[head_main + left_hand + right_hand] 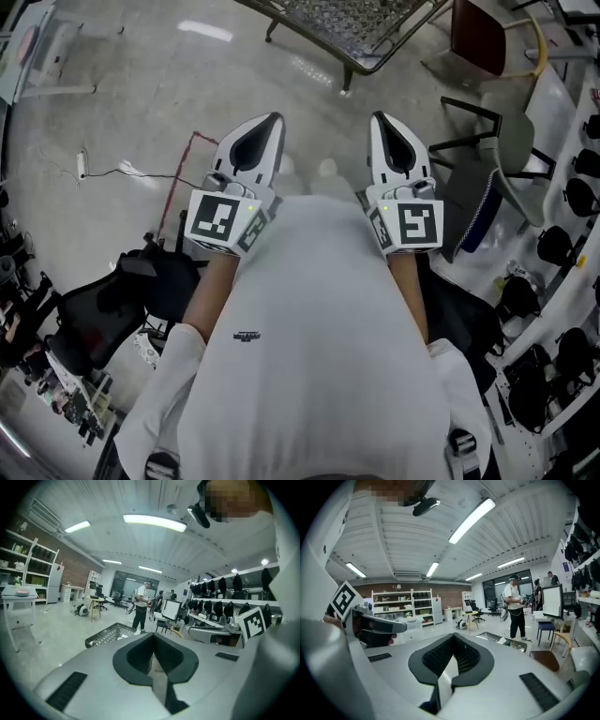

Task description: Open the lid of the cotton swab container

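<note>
Head view looks steeply down on the person's white shirt [319,337], with both grippers held side by side just in front of the chest, pointing forward over the grey floor [122,84]. The left gripper [275,120] and the right gripper [378,118] stay apart from each other, and each marker cube faces the camera.

Left gripper view shows its fingers [137,656] pressed together with nothing between them. Beyond them are a metal mesh basket [108,634], a standing person [140,606] and a monitor [171,610].

Right gripper view shows its fingers [440,657] also pressed together and empty, pointing into an open room with shelves [401,603] along the far wall.

The cotton swab container appears in none of the three views, and neither does a tabletop.
</note>
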The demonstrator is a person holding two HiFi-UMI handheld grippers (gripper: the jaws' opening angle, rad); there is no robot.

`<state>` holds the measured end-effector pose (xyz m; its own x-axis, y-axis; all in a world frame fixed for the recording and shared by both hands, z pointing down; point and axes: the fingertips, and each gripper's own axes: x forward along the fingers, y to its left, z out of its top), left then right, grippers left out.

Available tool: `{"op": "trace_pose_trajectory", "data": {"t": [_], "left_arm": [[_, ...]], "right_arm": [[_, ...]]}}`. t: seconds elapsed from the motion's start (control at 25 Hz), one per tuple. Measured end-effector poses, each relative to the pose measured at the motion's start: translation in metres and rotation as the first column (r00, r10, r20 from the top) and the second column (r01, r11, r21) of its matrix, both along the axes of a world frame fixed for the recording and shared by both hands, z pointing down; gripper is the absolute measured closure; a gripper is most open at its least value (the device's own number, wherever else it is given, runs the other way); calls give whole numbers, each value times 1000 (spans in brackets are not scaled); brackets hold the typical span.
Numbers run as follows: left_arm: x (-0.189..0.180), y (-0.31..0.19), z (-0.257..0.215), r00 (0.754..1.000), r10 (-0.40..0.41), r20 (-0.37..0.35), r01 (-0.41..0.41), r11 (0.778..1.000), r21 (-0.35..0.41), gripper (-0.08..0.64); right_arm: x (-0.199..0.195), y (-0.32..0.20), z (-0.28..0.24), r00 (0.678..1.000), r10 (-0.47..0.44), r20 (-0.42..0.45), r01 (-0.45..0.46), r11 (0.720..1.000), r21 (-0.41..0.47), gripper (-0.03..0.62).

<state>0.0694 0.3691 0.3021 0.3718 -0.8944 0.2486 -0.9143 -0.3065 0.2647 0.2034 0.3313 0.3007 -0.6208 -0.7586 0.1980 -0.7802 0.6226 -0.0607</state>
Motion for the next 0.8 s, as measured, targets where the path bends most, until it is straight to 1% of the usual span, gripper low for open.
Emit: {"op": "trace_pose_trajectory", "data": {"t": [0.08, 0.16, 0.28, 0.44, 0.64, 0.8], "left_arm": [[-6, 6, -3, 1000, -1, -6, 1, 1000, 9, 557], [-12, 12, -5, 1000, -5, -11, 5, 1000, 20, 557], [-23, 22, -8, 1000, -5, -17, 6, 999, 33, 557], [-47, 32, -8, 1000, -17, -10, 18, 999, 51, 557], [-84, 29, -10, 999, -39, -21, 40, 995, 92, 557], [-107, 26, -7, 999, -22, -37, 25, 994, 103, 557]], "right_arm": [[-10, 7, -9, 999, -22, 48, 21, 999, 27, 592], [-18, 12, -14, 997, -34, 63, 31, 998, 47, 592], [-27, 19, -18, 999, -29, 38, 26, 997, 70, 592], [-41, 25, -15, 1000, -24, 16, 23, 996, 86, 592], [-61, 20, -6, 1000, 12, 17, -14, 996, 86, 592], [-79, 17, -5, 999, 27, 39, -31, 995, 96, 592]]}}
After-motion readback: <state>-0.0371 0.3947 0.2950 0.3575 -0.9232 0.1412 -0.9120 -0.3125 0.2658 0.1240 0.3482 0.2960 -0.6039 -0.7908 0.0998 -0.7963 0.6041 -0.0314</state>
